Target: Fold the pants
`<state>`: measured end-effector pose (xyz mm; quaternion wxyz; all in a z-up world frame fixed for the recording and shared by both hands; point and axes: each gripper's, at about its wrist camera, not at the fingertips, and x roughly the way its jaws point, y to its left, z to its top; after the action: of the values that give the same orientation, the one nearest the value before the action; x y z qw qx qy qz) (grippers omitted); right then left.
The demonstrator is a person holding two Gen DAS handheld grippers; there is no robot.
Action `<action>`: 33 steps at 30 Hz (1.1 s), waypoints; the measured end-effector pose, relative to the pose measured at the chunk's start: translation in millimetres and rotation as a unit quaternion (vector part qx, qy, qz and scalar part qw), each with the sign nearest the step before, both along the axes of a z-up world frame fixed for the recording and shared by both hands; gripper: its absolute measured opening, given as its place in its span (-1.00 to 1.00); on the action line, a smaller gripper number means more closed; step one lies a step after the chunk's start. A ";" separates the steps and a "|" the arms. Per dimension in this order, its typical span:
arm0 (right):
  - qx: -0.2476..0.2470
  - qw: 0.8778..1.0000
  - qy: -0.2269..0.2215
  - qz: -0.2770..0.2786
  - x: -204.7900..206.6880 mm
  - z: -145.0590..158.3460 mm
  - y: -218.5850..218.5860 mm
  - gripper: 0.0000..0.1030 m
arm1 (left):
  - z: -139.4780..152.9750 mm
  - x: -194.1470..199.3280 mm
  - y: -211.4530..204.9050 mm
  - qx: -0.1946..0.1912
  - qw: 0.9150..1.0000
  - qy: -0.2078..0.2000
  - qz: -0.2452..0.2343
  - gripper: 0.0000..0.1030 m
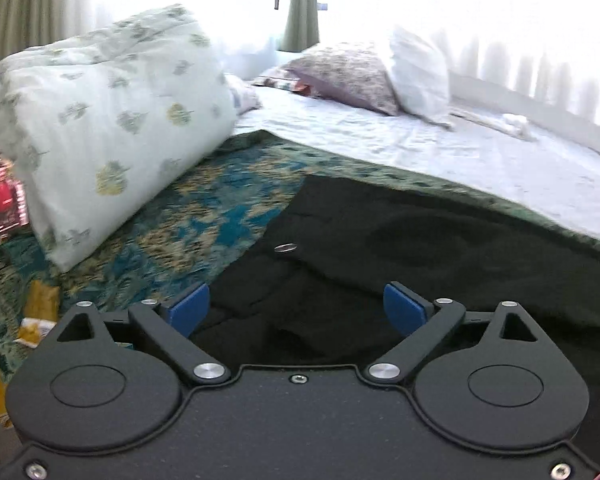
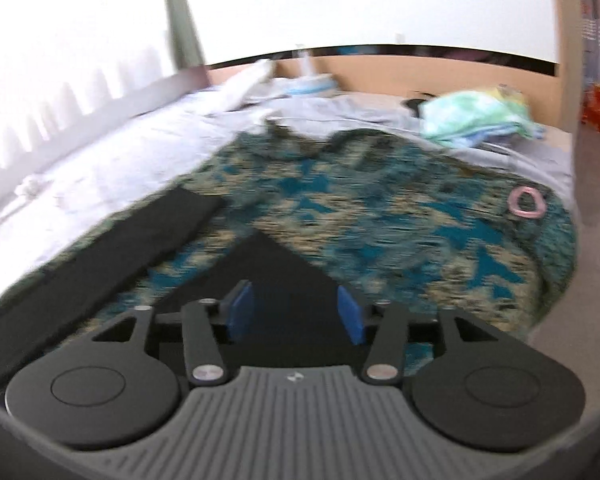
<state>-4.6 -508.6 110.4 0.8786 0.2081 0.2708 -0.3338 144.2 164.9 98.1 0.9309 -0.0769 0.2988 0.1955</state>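
Right at the lens, the left gripper (image 1: 296, 308) has its blue pads spread wide with nothing pinched, hovering over the top end of the black pants (image 1: 400, 248). Just beyond the jaws a small metal button (image 1: 285, 247) glints on the cloth. The right gripper (image 2: 296, 312) is parted too, nothing clamped, above a pointed corner of the same pants, while one dark leg (image 2: 112, 240) runs off to the left of that corner across the teal patterned blanket (image 2: 400, 216).

The legs look splayed apart here, though blur makes the edges hard to read. So the risk: grab a single layer at the waistband and the fold drags crooked, or the pads snag the blanket beneath the pants and lift it too.

Beyond the pants, a leaf-print pillow (image 1: 100, 120) sits close on the left and could crowd a sweep. Farther beyond the pants lies a pink ring (image 2: 526, 202).
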 end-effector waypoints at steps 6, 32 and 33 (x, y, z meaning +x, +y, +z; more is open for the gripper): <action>-0.009 0.997 0.001 0.070 42.0 10.7 42.7 0.55 | 11.9 17.8 -30.9 0.001 0.999 0.005 -0.050 0.89; 0.014 0.995 0.055 0.087 298.9 -13.4 111.5 1.00 | -21.3 257.1 -23.0 -0.168 0.983 0.072 0.015 0.96; 0.016 0.995 0.062 0.082 312.5 -20.6 111.4 1.00 | -26.7 269.1 -23.5 -0.169 0.982 0.076 0.025 0.97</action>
<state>307.9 -397.2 89.8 0.8811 0.1779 0.3462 -0.2684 413.2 141.5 71.4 0.8740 -0.2251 0.3952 0.1708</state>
